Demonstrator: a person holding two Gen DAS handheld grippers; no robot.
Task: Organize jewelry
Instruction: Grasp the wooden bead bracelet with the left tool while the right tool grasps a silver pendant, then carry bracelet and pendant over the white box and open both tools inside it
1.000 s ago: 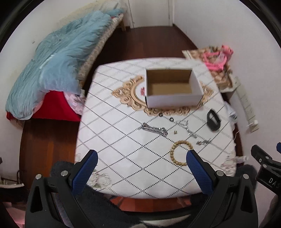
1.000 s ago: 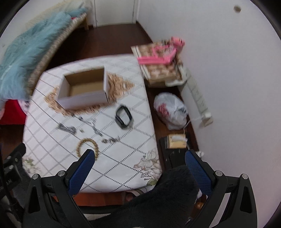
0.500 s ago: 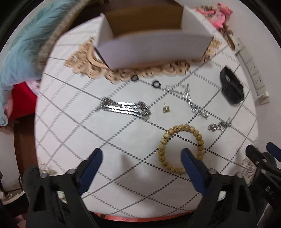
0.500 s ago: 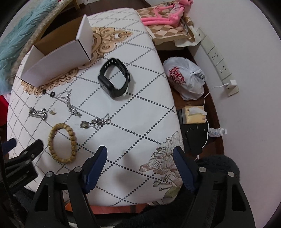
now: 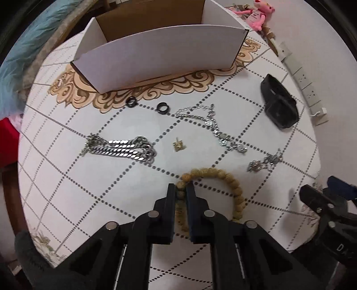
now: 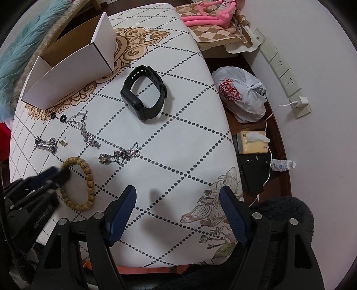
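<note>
My left gripper (image 5: 180, 189) is shut on the left side of a wooden bead bracelet (image 5: 225, 176) that lies on the white table (image 5: 67, 178). The bracelet also shows in the right wrist view (image 6: 88, 176). My right gripper (image 6: 178, 196) is open and empty above the table's near right part. An open white cardboard box (image 5: 160, 55) stands at the back. In front of it lie two black rings (image 5: 130, 101), a silver chain bracelet (image 5: 120, 149), a small gold piece (image 5: 178, 145), two thin silver chains (image 5: 214, 125) and a black watch (image 6: 145, 96).
To the right of the table, on the floor, are a white plastic bag (image 6: 243, 93), a tissue pack (image 6: 252, 142), a black device with a cable and a wall power strip (image 6: 283, 73). A pink plush toy (image 6: 207, 13) lies beyond. A blue blanket (image 6: 17, 44) is at the far left.
Both grippers came down and forward toward the table. My left gripper went from open to shut on the bead bracelet. My right gripper stayed open.
</note>
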